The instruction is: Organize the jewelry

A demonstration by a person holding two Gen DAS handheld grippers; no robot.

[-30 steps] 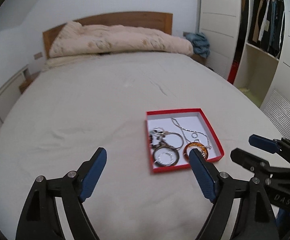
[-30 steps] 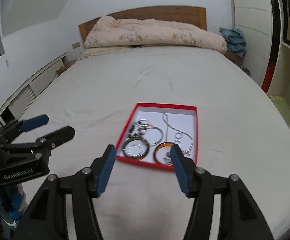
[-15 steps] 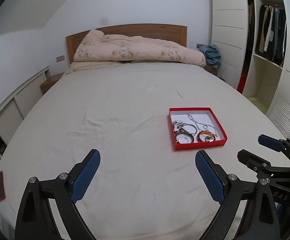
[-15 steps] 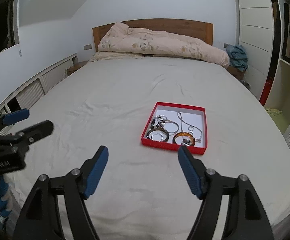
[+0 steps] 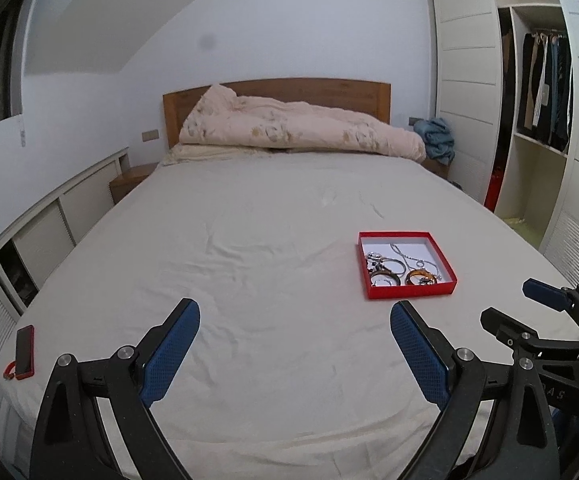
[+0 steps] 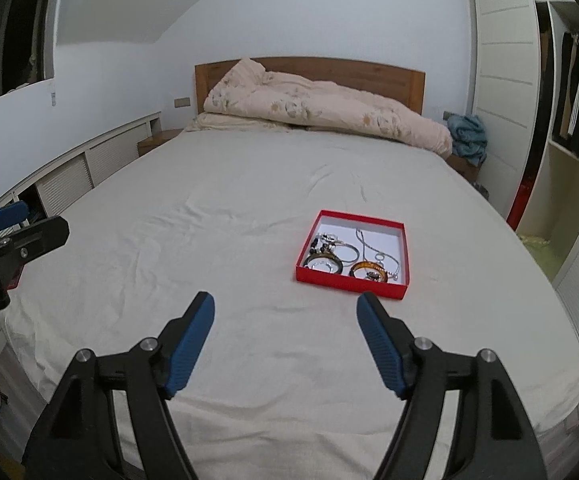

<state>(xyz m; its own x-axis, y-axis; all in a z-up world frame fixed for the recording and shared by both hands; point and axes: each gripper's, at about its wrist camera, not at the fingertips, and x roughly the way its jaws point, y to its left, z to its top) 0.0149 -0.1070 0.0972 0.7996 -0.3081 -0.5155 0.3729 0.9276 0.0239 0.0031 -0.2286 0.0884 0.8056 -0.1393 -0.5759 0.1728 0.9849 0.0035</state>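
A wide bed (image 5: 273,240) under a pale sheet fills a bedroom, a rumpled cream duvet (image 5: 297,130) heaped against its wooden headboard (image 5: 329,90) and an open wardrobe (image 5: 541,92) of hanging clothes standing along the right wall. On the sheet, toward the bed's right side, sits a shallow red jewelry tray (image 5: 409,292) with a white floor. Inside it lie a dark bangle (image 6: 323,264) in the near left corner, an amber bangle (image 6: 369,270) beside it on the right, a silver chain necklace (image 6: 367,246) trailing toward the far wall, and a cluster of small beaded pieces (image 6: 321,242) too small to tell apart. A red-cased phone (image 5: 24,352) rests on the bed's near left edge. In the foreground the left tongs (image 5: 293,354) stand wide open over bare sheet, gripping nothing; the right tongs (image 6: 285,344) also gape with nothing between the blue pads, both well short of the tray.
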